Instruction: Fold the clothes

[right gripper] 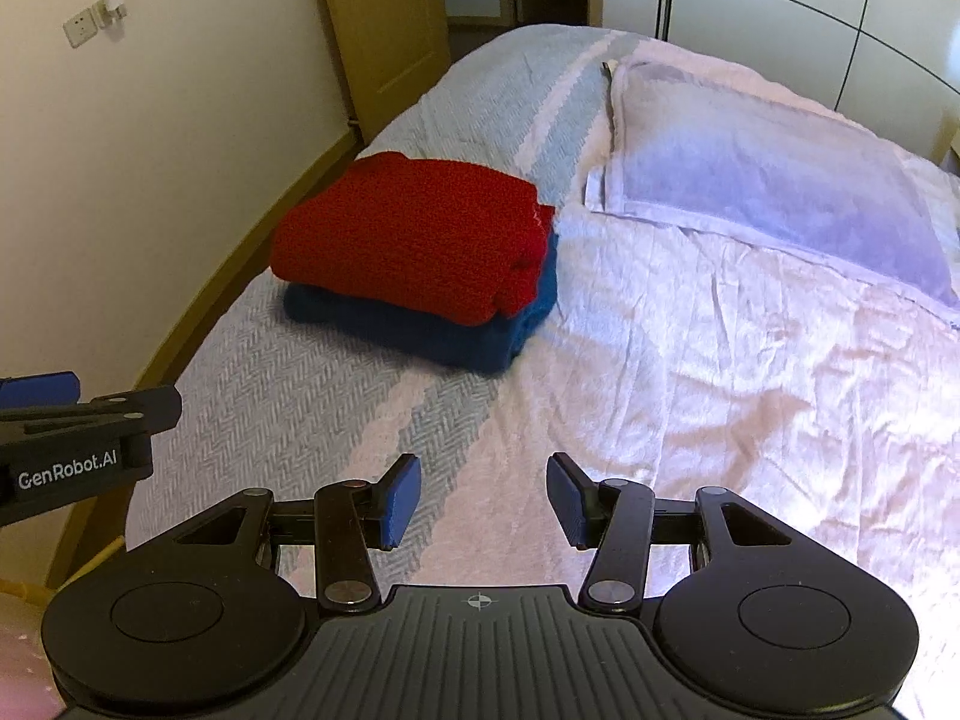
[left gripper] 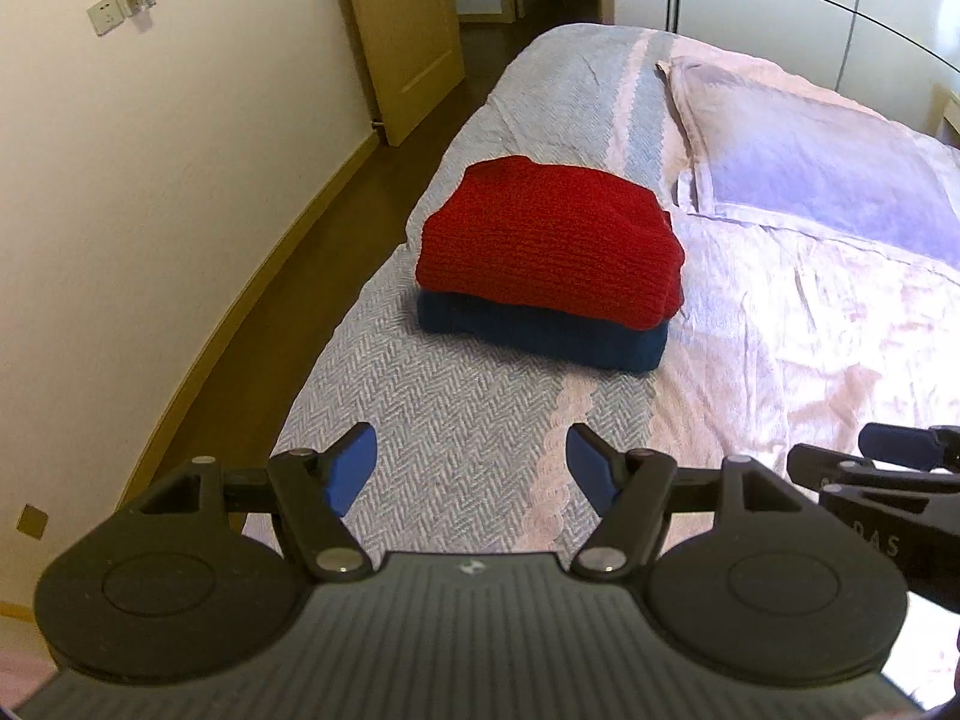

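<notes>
A folded red knit sweater [left gripper: 549, 237] [right gripper: 414, 240] lies on top of a folded blue garment [left gripper: 540, 333] [right gripper: 420, 327], stacked on the bed near its left edge. My left gripper [left gripper: 471, 459] hovers open over the grey herringbone blanket [left gripper: 456, 420], well short of the stack, with nothing between its blue pads. My right gripper [right gripper: 483, 495] is open too, empty, over the pale sheet [right gripper: 750, 390] to the right of the stack. Each gripper shows at the edge of the other's view.
A pillow [left gripper: 810, 162] [right gripper: 774, 180] lies on the bed beyond and right of the stack. A cream wall [left gripper: 150, 180], a strip of dark floor [left gripper: 336, 198] and a wooden door [left gripper: 408, 30] run along the bed's left side. Wardrobe panels [right gripper: 780, 12] stand behind.
</notes>
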`<state>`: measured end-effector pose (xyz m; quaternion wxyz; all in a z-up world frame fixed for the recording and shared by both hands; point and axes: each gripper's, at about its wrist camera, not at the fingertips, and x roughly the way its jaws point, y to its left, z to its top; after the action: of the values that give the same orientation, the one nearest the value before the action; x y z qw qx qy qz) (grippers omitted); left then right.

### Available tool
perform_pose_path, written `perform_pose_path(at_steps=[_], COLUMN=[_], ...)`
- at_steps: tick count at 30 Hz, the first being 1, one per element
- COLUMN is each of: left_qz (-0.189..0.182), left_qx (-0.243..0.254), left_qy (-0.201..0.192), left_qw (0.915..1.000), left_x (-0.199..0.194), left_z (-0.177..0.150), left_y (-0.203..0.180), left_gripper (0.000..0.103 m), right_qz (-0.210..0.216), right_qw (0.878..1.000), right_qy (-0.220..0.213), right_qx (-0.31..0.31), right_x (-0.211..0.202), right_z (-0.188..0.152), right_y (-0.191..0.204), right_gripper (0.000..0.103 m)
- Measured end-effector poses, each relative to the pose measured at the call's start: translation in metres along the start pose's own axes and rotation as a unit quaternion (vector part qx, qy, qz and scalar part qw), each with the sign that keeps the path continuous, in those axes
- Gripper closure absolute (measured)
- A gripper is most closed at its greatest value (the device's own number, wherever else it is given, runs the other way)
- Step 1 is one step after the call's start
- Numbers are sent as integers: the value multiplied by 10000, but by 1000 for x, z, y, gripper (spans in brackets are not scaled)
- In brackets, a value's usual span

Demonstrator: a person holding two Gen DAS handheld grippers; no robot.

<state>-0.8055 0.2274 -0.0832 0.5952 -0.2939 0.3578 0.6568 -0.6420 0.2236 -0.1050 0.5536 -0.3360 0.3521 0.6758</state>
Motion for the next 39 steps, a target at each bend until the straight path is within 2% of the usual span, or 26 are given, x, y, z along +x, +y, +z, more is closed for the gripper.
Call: perform_pose_path(at_steps=[21,39], left_qz=[472,713], left_qx=[-837,-1410], left_qy=[-33,17], left_qw=[9954,9874], left_x=[-54,-71], left_z=[-28,-32], left_y=[-86,-156], left_gripper=[36,36], right_qz=[556,953], right_qw=[9954,9875], right_qy=[-11,149], right_qx=[-786,-1245], right_x=[-36,-33], right_z=[-10,-3], right_y=[-80,-155], right_gripper=[53,53])
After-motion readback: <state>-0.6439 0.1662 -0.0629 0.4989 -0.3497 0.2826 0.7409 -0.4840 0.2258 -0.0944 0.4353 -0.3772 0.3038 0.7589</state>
